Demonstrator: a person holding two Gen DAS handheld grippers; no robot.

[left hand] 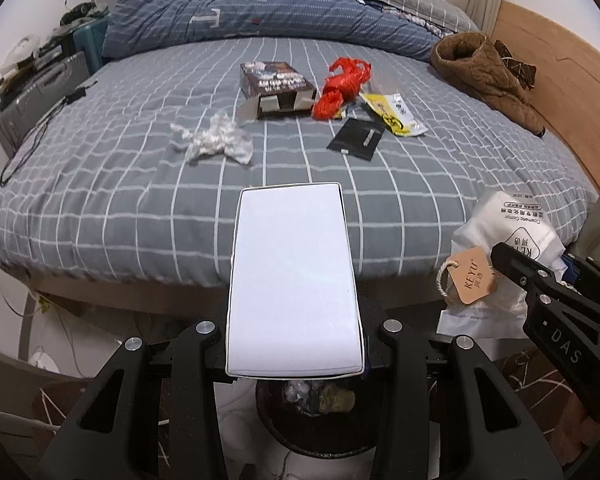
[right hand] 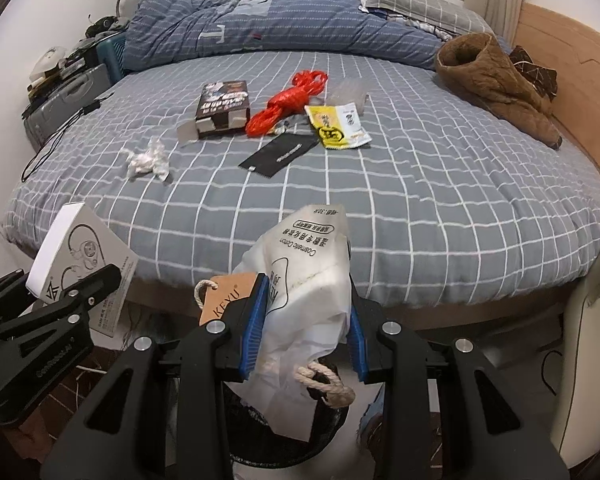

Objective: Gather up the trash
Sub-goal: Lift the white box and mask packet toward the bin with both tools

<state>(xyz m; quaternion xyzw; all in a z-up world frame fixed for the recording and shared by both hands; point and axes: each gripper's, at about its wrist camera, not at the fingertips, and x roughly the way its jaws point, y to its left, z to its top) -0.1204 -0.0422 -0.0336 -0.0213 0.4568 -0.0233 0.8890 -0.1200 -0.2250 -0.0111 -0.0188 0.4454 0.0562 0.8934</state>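
Observation:
My left gripper (left hand: 294,344) is shut on a white earphone box (left hand: 294,276), held above a black trash bin (left hand: 312,412) on the floor in front of the bed; the box also shows in the right wrist view (right hand: 80,248). My right gripper (right hand: 302,332) is shut on a white cosmetic-cotton bag (right hand: 308,276) with a brown KEYU tag (right hand: 224,300), over the bin (right hand: 300,432). On the bed lie a crumpled tissue (left hand: 214,140), a dark carton (left hand: 276,88), red string (left hand: 342,86), a yellow wrapper (left hand: 392,114) and a black packet (left hand: 356,138).
The bed has a grey checked sheet (left hand: 140,200), a blue duvet (left hand: 236,12) at the far side and a brown coat (left hand: 484,76) at the right by the wooden headboard (left hand: 560,92). A suitcase (left hand: 40,96) and a cable (left hand: 28,144) lie at the left.

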